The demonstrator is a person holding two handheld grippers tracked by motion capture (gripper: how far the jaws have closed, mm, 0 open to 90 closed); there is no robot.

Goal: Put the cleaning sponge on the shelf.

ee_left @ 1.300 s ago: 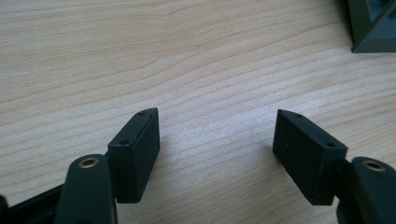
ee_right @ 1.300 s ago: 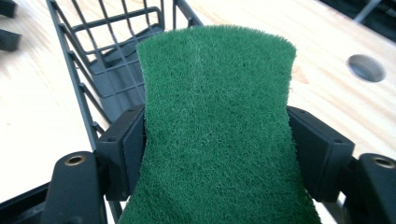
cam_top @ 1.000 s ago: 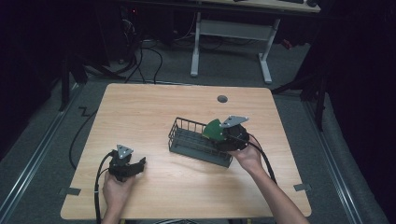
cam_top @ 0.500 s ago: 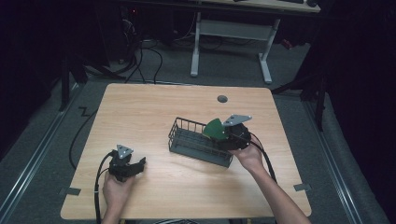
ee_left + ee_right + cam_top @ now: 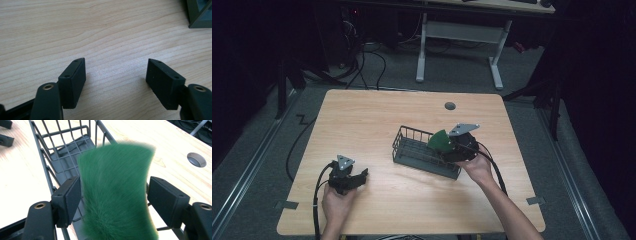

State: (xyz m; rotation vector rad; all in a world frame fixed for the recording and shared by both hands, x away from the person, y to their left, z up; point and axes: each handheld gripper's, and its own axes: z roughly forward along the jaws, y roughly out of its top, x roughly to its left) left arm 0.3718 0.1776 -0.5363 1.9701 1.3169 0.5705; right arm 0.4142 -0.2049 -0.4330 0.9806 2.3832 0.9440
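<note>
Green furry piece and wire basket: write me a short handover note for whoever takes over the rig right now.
Right gripper: over the near end of the wire basket, with the green furry piece between its jaws. The jaws stand wide; the left pad touches the fur, and a small gap shows at the right pad, so the grip looks loose.
Left gripper: open, nothing in it, low over the bare table, in front of the basket's left end.
Done: piece brought to the basket.
Left: lower it inside, let go, draw the gripper back.
</note>
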